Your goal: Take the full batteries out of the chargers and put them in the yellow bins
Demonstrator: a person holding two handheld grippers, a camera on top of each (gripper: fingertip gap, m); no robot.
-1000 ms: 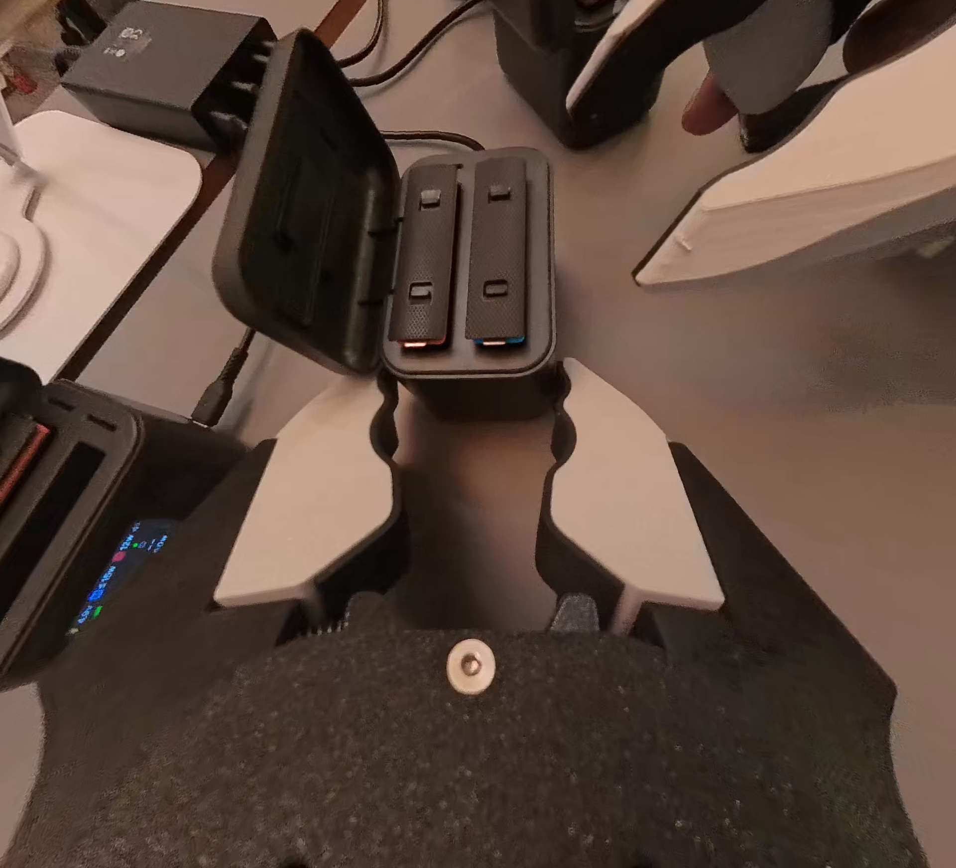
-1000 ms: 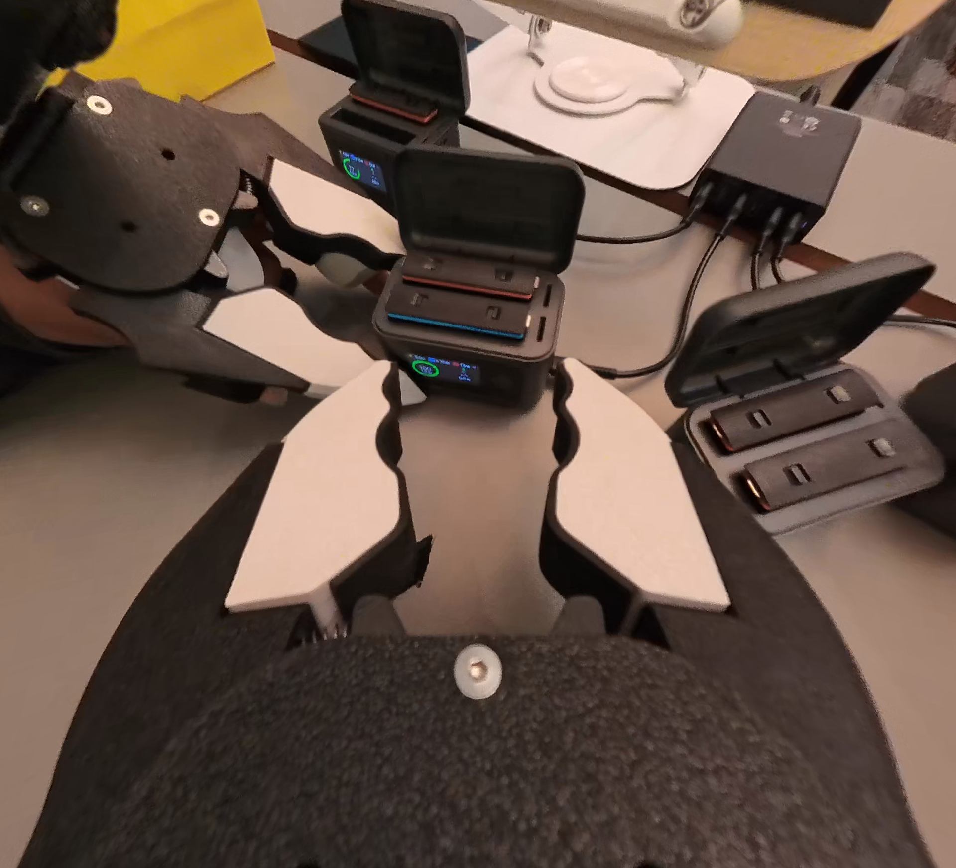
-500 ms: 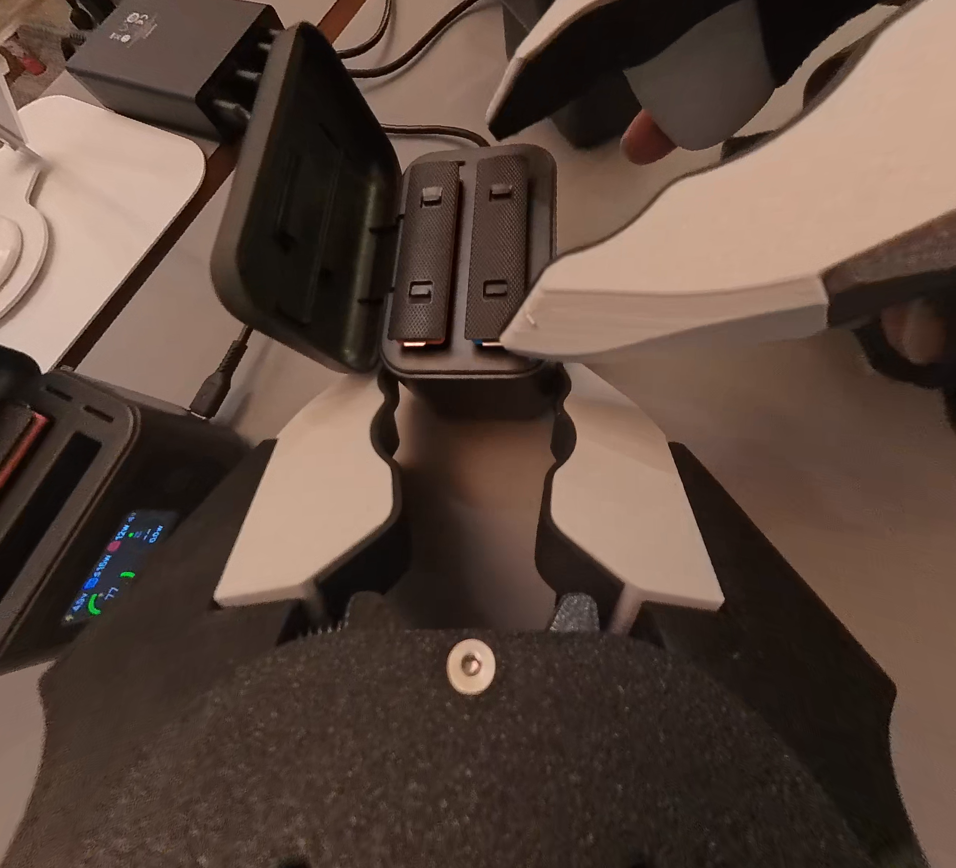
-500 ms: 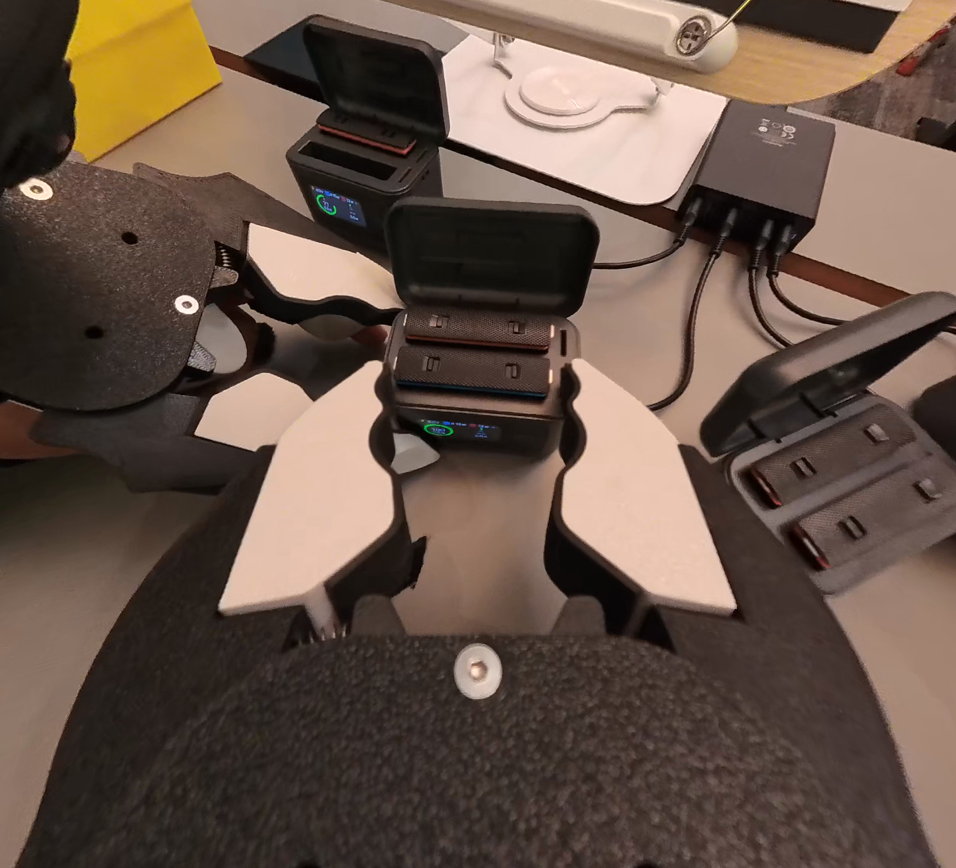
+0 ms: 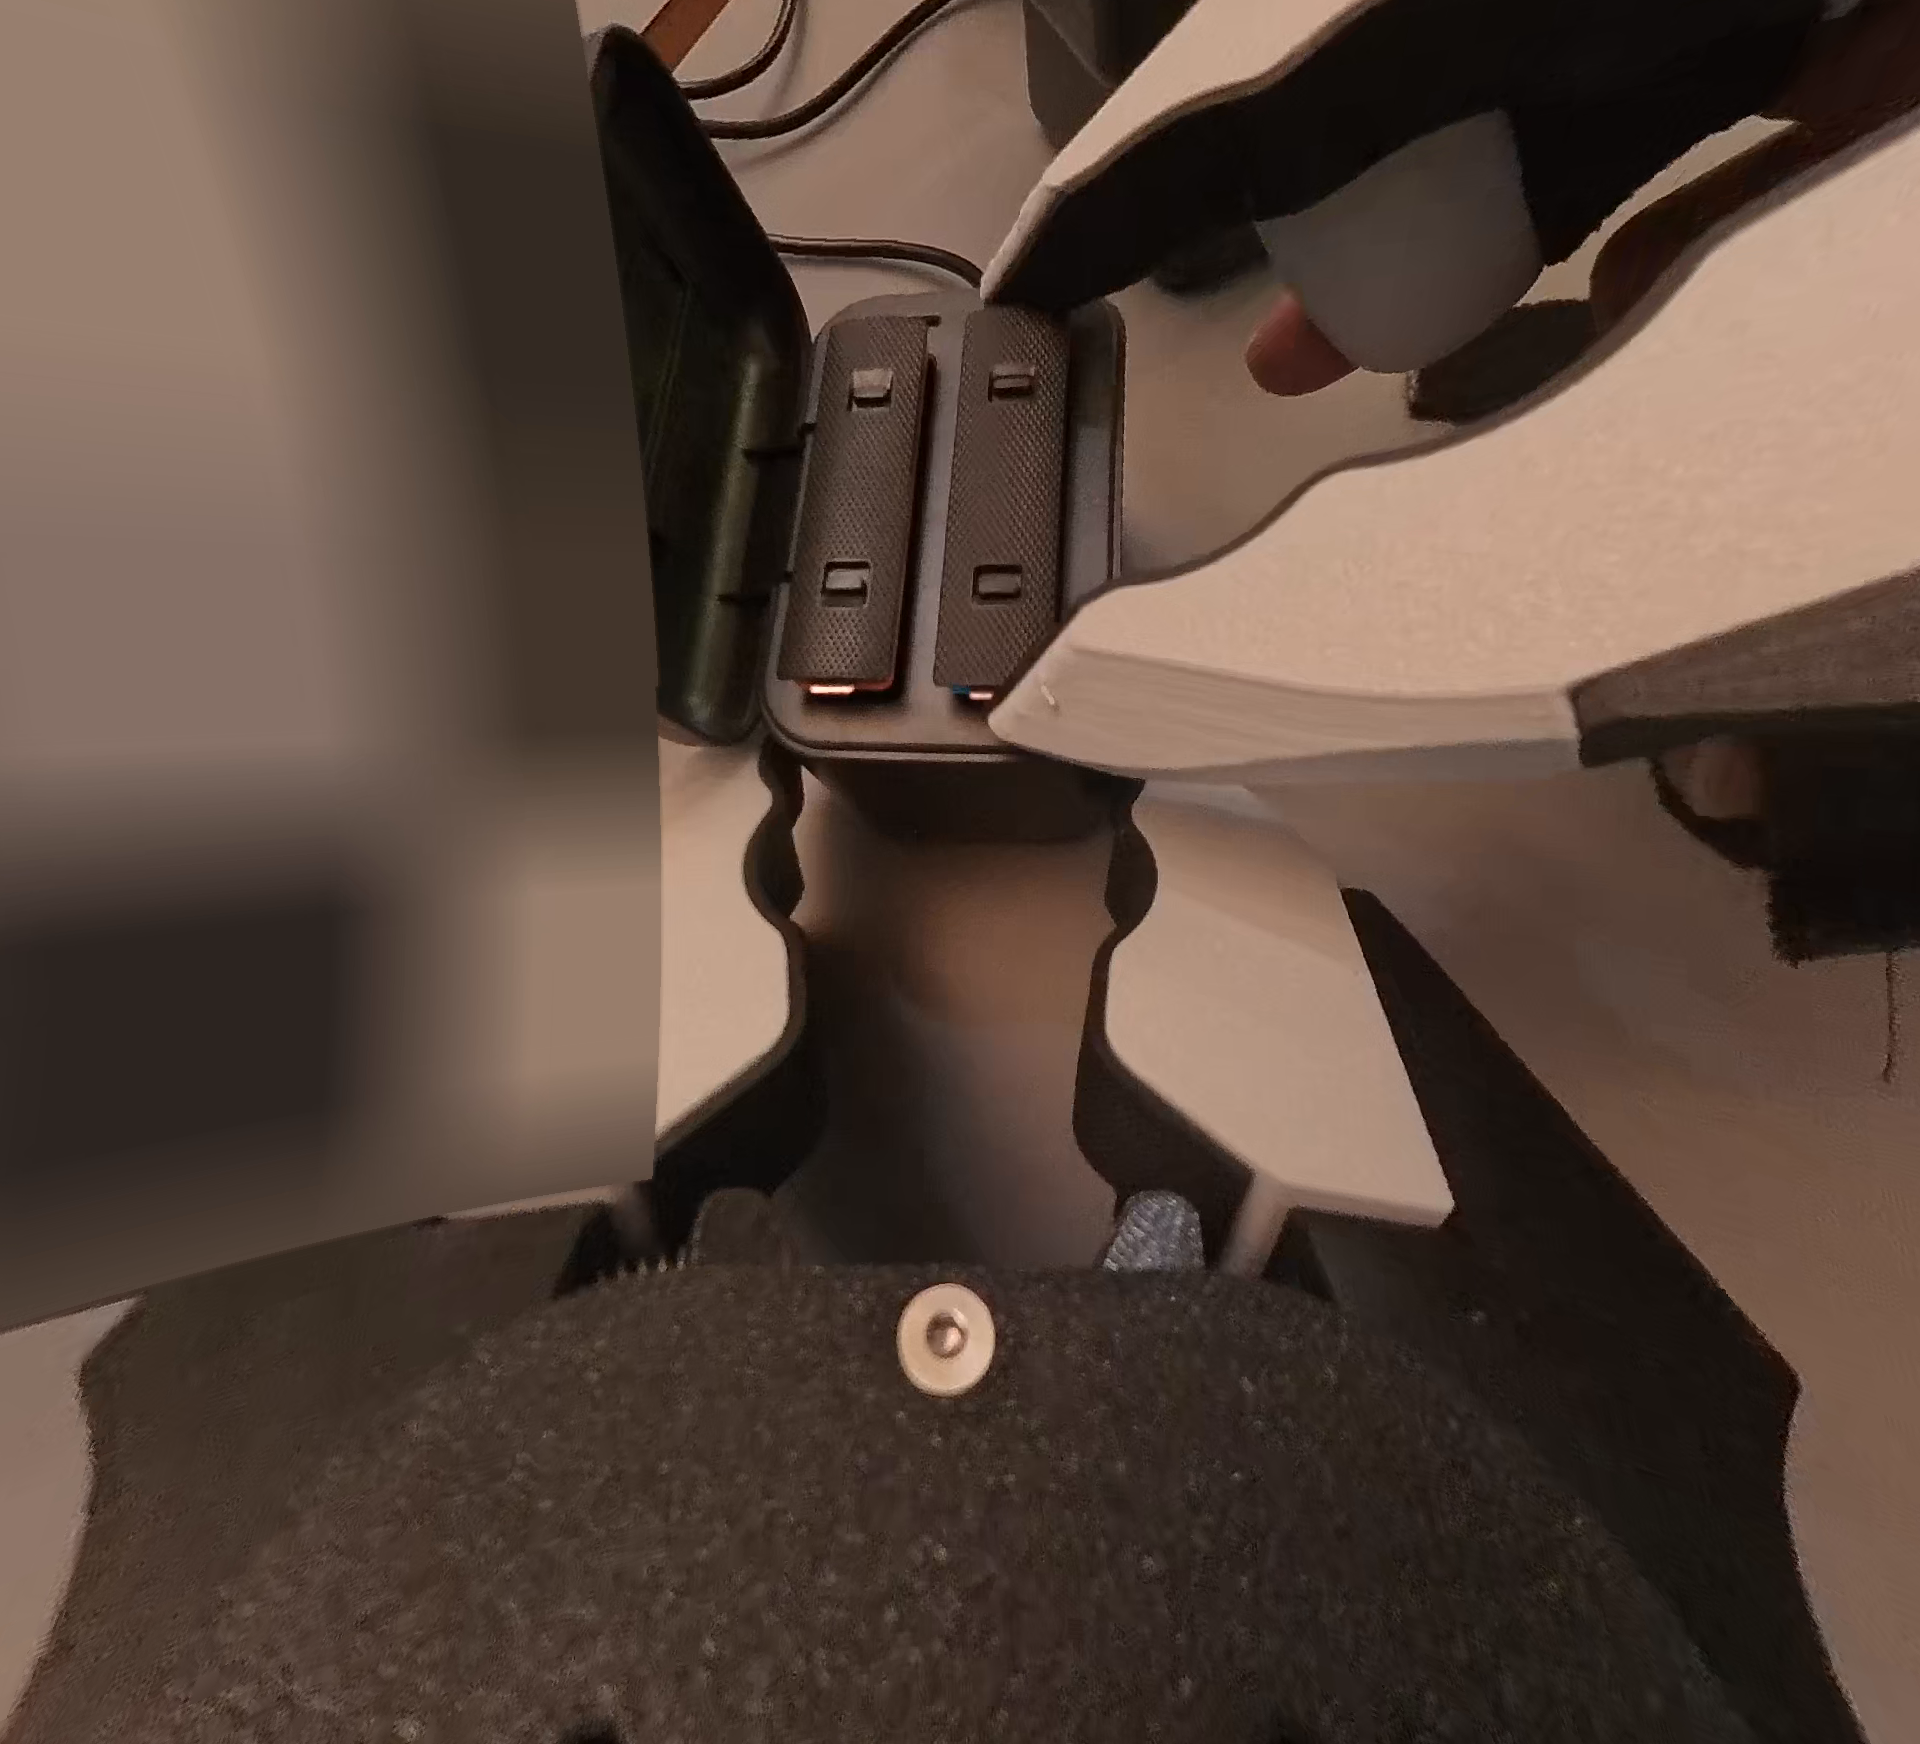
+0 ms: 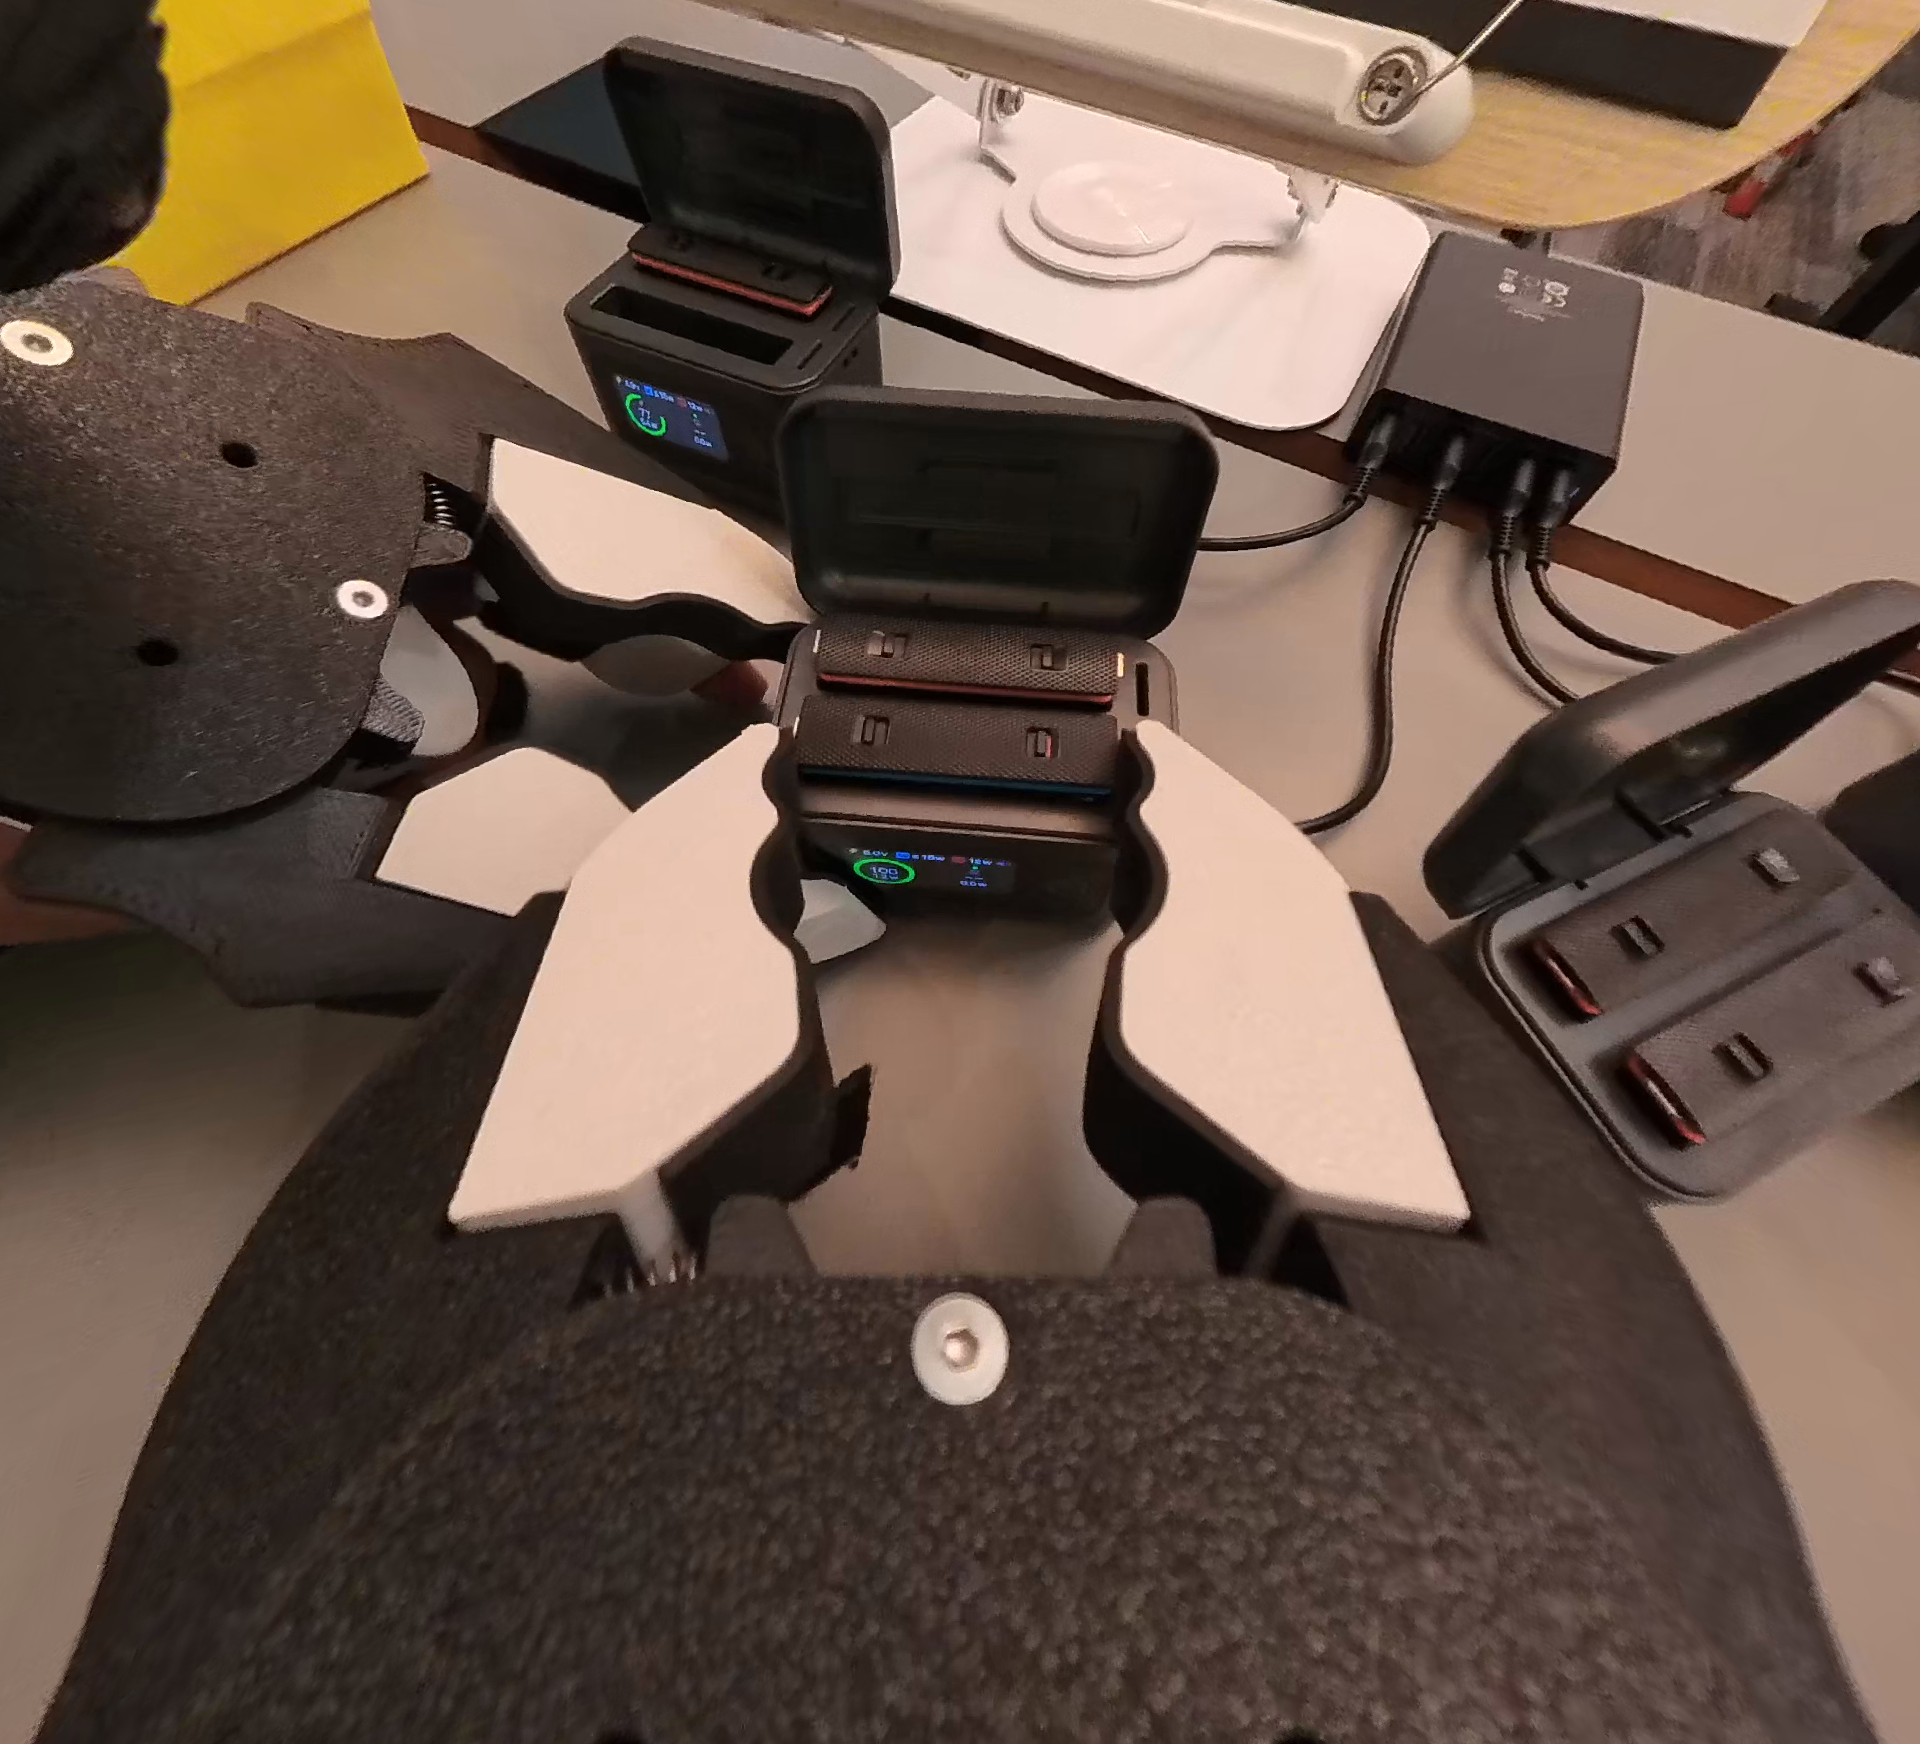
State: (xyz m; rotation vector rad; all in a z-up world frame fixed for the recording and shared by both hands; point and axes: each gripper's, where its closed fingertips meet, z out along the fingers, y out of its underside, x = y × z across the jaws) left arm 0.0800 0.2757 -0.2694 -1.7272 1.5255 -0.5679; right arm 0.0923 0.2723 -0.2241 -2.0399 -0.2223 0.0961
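Note:
A black charger (image 6: 956, 873) with its lid open stands on the grey table and holds two batteries. The red-edged battery (image 6: 966, 660) is at the back and the blue-edged battery (image 6: 951, 744) is at the front. My right gripper (image 6: 951, 749) is open, with one fingertip at each end of the blue-edged battery. My left gripper (image 5: 951, 790) is open, its tips on either side of the charger's (image 5: 935, 801) lower body; a blurred patch hides its left finger. In the left wrist view the right gripper (image 5: 992, 505) reaches in from the right over the blue-edged battery (image 5: 1003, 510). A yellow bin (image 6: 281, 84) stands far left.
A second open charger (image 6: 727, 323) behind holds one battery beside an empty slot. A third open charger (image 6: 1683, 988) lies at the right with two batteries. A black power hub (image 6: 1507, 364) with cables, a white stand base (image 6: 1143, 240) and a wooden board (image 6: 1195, 32) are at the back. Some 5 centimetres of space lies between my two pairs of fingers.
My right gripper has moved forward and down onto the charger, so its fingertips now flank the blue-edged battery. My left gripper has stayed at the charger's body.

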